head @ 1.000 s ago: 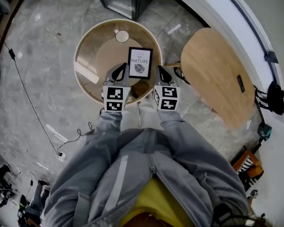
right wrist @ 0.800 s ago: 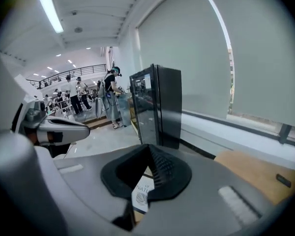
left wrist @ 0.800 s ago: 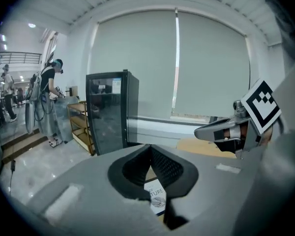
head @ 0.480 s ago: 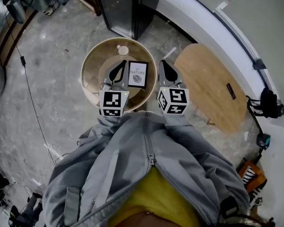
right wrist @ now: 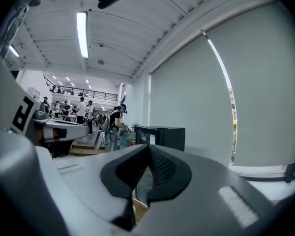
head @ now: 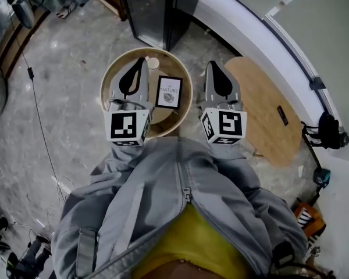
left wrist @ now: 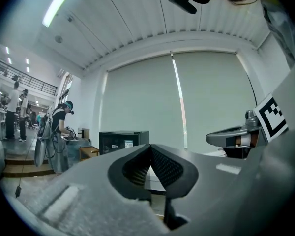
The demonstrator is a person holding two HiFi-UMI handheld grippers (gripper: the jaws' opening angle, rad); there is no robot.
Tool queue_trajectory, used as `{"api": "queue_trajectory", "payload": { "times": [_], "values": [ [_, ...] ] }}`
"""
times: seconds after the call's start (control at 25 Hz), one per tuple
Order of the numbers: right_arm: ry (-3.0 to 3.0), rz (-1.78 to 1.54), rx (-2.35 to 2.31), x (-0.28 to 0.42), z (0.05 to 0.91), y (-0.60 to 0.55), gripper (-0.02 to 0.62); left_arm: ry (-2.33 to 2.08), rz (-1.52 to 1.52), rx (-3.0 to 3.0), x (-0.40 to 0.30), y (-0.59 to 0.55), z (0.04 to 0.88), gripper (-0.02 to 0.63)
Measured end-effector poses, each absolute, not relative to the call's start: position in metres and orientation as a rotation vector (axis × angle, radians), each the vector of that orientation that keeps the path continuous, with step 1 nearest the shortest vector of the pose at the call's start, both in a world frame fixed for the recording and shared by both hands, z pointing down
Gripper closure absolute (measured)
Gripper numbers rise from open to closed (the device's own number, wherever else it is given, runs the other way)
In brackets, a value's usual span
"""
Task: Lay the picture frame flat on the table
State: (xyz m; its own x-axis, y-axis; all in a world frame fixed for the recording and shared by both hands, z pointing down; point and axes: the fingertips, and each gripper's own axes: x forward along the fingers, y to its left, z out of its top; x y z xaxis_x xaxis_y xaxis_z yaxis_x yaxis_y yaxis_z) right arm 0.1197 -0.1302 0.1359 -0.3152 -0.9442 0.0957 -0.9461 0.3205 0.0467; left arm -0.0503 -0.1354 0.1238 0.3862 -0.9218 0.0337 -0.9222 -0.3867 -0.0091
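A black picture frame (head: 168, 92) with a white mat and a leaf print lies on the small round glass-topped table (head: 113, 77), far below in the head view. My left gripper (head: 142, 61) is held high above the table's left half, shut and empty. My right gripper (head: 210, 66) is held high to the right of the table, also shut and empty. Both point level out into the room. In the left gripper view the shut jaws (left wrist: 150, 146) face a window blind; in the right gripper view the shut jaws (right wrist: 148, 146) do the same. Neither gripper touches the frame.
A small white round object (head: 153, 63) lies at the table's far edge. An oval wooden tabletop (head: 267, 112) stands to the right. A dark cabinet (head: 146, 10) is beyond the round table. Cables run over the grey floor at left. People work at benches far off (left wrist: 56, 132).
Both grippers have risen a long way from just over the table's near edge and tipped up to level. They now look larger in the head view. The frame has not moved.
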Motion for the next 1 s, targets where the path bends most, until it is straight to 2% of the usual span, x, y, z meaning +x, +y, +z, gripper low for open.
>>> {"api": "queue_trajectory", "payload": {
  "times": [1.0],
  "values": [
    [-2.516,0.025,1.743,0.104,0.13,-0.123,0.597,-1.729,0.014,2.648,-0.057,-0.126,0.111,0.601]
  ]
}}
